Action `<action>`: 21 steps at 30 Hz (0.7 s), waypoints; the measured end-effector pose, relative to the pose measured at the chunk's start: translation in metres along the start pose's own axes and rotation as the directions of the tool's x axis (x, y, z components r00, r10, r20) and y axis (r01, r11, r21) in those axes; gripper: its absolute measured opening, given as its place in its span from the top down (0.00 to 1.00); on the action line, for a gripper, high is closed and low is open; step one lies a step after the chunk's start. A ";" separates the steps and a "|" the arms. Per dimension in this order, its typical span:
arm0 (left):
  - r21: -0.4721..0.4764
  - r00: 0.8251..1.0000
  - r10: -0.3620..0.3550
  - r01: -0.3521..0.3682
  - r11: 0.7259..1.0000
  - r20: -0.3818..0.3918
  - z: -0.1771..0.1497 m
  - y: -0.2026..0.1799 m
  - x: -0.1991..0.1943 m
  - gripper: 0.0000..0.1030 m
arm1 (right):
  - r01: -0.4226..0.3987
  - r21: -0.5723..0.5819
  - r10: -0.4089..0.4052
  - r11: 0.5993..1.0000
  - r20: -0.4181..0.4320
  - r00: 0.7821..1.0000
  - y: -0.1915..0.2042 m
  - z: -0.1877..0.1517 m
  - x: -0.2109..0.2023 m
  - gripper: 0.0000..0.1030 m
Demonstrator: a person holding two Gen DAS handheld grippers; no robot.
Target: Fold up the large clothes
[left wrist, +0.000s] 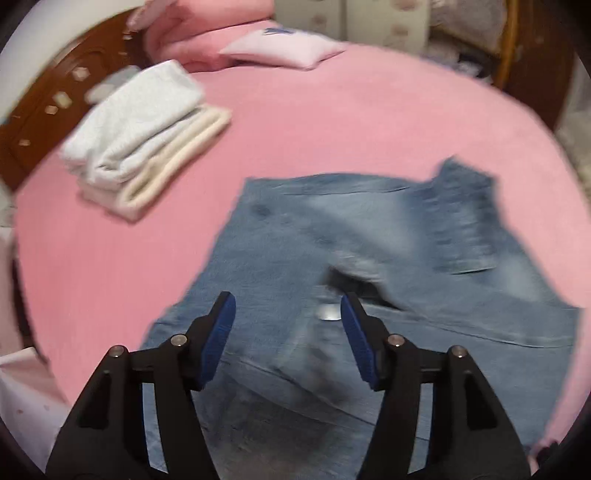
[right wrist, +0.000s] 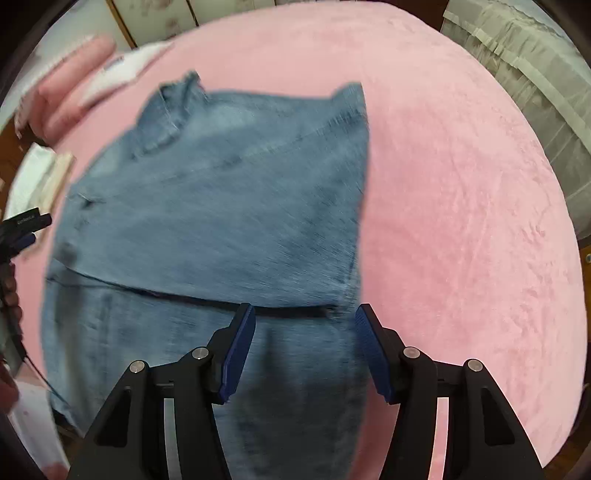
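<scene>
Both pairs of jaws are standing apart with nothing pinched between them: the left gripper (left wrist: 288,306) is hanging released over the jeans (left wrist: 369,280), its two blue ribbed pads (left wrist: 218,339) clear of the cloth, and the right gripper (right wrist: 304,317) is likewise gaping above the same garment (right wrist: 221,221), one pad over the denim and the other past its right edge above the pink cover. Starting at the far left of the left wrist view, one dark carved wooden headboard (left wrist: 55,96) with pale inlaid shapes is curving along the bed's edge. Beside it one stack of two folded pieces is lying on the bed: a white towel-like cloth (left wrist: 136,122) sitting on a cream knitted one (left wrist: 173,158). Further back, one small pale pink cushion (left wrist: 284,48) is resting, bearing a blue mark too blurred to read, with pink pillows (left wrist: 207,22) behind it. One fuzzy pink bedspread (left wrist: 332,122) is covering the whole mattress. In the middle and to the right, the single pair of faded blue jeans is lying flat on it, folded over itself, with seams, a pocket and one small shiny metal button (left wrist: 328,314) showing between the left gripper's tips. In the right wrist view, the left gripper's black body (right wrist: 22,225) is peeking in at the left edge with small white lettering that cannot be read, and a hand (right wrist: 11,295) is gripping below it. At the far right, pale quilted fabric (right wrist: 517,74) is hanging beyond the bed.
</scene>
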State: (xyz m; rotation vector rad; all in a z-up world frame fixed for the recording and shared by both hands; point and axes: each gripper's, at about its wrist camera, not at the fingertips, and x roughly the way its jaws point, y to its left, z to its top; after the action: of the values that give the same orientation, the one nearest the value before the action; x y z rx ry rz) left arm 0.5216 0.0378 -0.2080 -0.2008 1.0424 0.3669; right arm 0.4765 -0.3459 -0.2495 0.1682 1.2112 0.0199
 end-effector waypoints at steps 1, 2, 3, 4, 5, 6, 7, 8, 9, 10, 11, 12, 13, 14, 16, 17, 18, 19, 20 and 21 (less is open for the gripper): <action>0.016 0.996 -0.083 0.084 0.996 -0.028 -0.002 -0.006 -0.003 0.45 | -0.038 0.008 0.038 0.999 0.011 0.999 0.011 0.010 0.003 0.44; 0.027 0.990 -0.130 0.131 0.991 -0.054 -0.001 -0.009 -0.002 0.45 | -0.104 0.026 0.104 0.994 0.022 0.994 0.014 0.011 0.002 0.46; 0.048 0.975 -0.196 0.202 0.978 -0.099 -0.006 -0.020 0.001 0.46 | -0.156 0.036 0.155 0.987 0.025 0.988 0.024 0.016 0.006 0.58; 0.065 0.962 -0.238 0.248 0.966 -0.132 -0.013 -0.030 0.002 0.50 | -0.219 0.050 0.218 0.974 0.027 0.976 0.029 0.019 0.010 0.65; 0.087 0.949 -0.274 0.290 0.953 -0.158 -0.020 -0.041 0.007 0.60 | -0.256 0.064 0.255 0.965 0.024 0.967 0.036 0.024 0.018 0.78; 0.120 0.941 -0.286 0.310 0.943 -0.180 -0.029 -0.054 0.011 0.86 | -0.274 0.070 0.274 0.959 0.016 0.962 0.045 0.028 0.029 0.87; 0.159 0.938 -0.274 0.310 0.937 -0.213 -0.038 -0.067 0.018 0.93 | -0.287 0.070 0.287 0.956 0.000 0.958 0.053 0.030 0.040 0.91; 0.189 0.932 -0.259 0.310 0.932 -0.254 -0.049 -0.081 0.027 0.93 | -0.294 0.065 0.296 0.954 -0.031 0.955 0.060 0.032 0.053 0.96; 0.208 0.923 -0.232 0.304 0.930 -0.308 -0.060 -0.093 0.041 0.93 | -0.281 0.065 0.285 0.957 -0.068 0.956 0.068 0.035 0.067 0.97; 0.214 0.915 -0.208 0.293 0.932 -0.346 -0.068 -0.099 0.051 0.94 | -0.261 0.071 0.267 0.963 -0.104 0.958 0.073 0.038 0.082 0.97; 0.217 0.906 -0.168 0.267 0.939 -0.389 -0.075 -0.103 0.062 0.94 | -0.235 0.081 0.244 0.969 -0.131 0.961 0.072 0.036 0.092 0.98; 0.216 0.900 -0.133 0.240 0.947 -0.415 -0.080 -0.105 0.070 0.94 | -0.226 0.086 0.236 0.970 -0.136 0.962 0.080 0.043 0.102 0.99; 0.214 0.901 -0.135 0.240 0.947 -0.413 -0.081 -0.105 0.072 0.94 | -0.219 0.092 0.230 0.971 -0.131 0.964 0.077 0.043 0.102 0.99; 0.219 0.904 -0.139 0.243 0.945 -0.405 -0.081 -0.105 0.072 0.94 | -0.194 0.088 0.204 0.977 -0.119 0.972 0.072 0.041 0.098 0.99; 0.256 0.918 -0.103 0.213 0.943 -0.384 -0.079 -0.103 0.071 0.94 | -0.092 0.071 0.098 0.993 -0.093 0.991 0.058 0.038 0.093 0.99; 0.272 0.926 -0.084 0.194 0.942 -0.369 -0.078 -0.101 0.072 0.94 | -0.024 0.078 0.032 0.997 -0.092 0.995 0.045 0.037 0.092 0.99; 0.274 0.929 -0.079 0.187 0.943 -0.362 -0.077 -0.098 0.073 0.94 | 0.022 0.100 -0.012 0.995 -0.095 0.995 0.033 0.035 0.092 0.99; 0.270 0.931 -0.073 0.178 0.946 -0.358 -0.075 -0.095 0.076 0.94 | 0.056 0.153 -0.042 0.987 -0.095 0.995 0.011 0.032 0.091 0.99; 0.265 0.932 -0.069 0.171 0.949 -0.355 -0.073 -0.092 0.078 0.94 | 0.048 0.208 -0.031 0.977 -0.088 0.996 -0.008 0.031 0.090 1.00; 0.262 0.935 -0.061 0.160 0.952 -0.349 -0.071 -0.088 0.078 0.94 | 0.021 0.240 -0.002 0.970 -0.079 0.997 -0.020 0.030 0.087 1.00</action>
State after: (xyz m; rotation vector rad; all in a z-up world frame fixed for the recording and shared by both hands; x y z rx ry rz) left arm 0.5340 -0.0517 -0.3120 -0.0607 1.4037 0.0729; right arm 0.5336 -0.3605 -0.3231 0.3759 1.2913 -0.1328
